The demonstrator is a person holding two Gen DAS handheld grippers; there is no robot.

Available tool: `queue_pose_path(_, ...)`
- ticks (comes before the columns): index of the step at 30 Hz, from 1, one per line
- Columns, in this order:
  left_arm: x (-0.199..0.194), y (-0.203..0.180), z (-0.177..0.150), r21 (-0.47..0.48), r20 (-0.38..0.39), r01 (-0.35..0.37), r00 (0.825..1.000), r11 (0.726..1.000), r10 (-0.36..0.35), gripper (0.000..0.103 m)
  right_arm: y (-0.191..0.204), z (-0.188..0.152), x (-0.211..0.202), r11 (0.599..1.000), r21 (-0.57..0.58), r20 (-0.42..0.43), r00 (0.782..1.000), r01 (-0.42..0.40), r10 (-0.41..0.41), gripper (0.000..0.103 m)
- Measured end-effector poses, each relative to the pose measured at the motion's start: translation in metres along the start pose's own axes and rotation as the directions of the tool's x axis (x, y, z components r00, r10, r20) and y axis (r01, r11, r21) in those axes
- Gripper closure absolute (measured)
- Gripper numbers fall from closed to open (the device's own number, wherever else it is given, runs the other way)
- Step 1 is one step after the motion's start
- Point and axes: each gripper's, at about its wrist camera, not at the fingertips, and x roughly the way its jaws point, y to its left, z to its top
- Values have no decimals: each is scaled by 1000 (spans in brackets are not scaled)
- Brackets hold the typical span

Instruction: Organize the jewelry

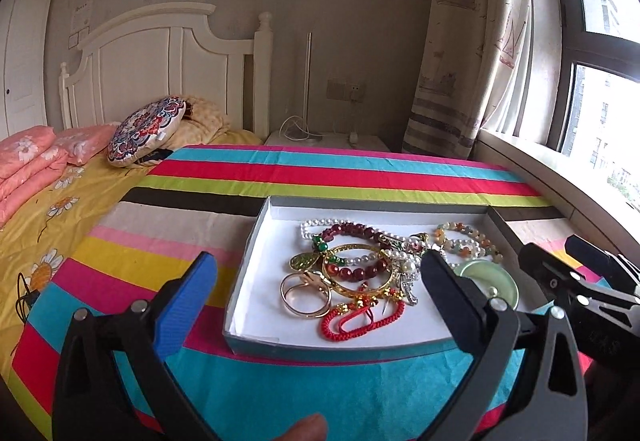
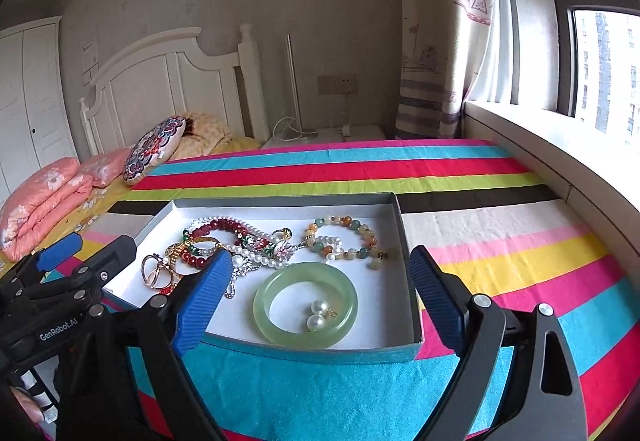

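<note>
You have the jewelry gathered in the shallow box [image 2: 405,253] at frame centre on the striped desk [image 2: 500,241], so collecting looks done. The green bangle [image 2: 269,311] lies apart, lower centre; the bead tangle [image 1: 352,261] remains unsorted. Both left tongs [image 1: 320,293] and right tongs [image 2: 320,297] stand released, empty. Tangled pieces are hard to separate.

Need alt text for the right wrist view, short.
A shallow grey cardboard tray on a bright striped cloth holds jewellery: a pale green jade bangle around two pearl earrings, multicoloured stone bead bracelets behind, pearl and red strands heaped at left. The right gripper is open and empty; the left gripper shows at left.
</note>
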Motion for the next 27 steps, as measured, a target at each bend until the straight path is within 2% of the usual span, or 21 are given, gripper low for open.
queue_pose_path(9, -3, -7, 0, 39, 16, -28, 999, 999, 28, 2, 0, 0, -1, 1000, -4, 5, 1000, 4, -4, 17)
queue_pose_path(27, -4, -10, 0, 57, 26, -27, 999, 998, 26, 2, 0, 0, -2, 1000, -3, 7, 1000, 5, -5, 17)
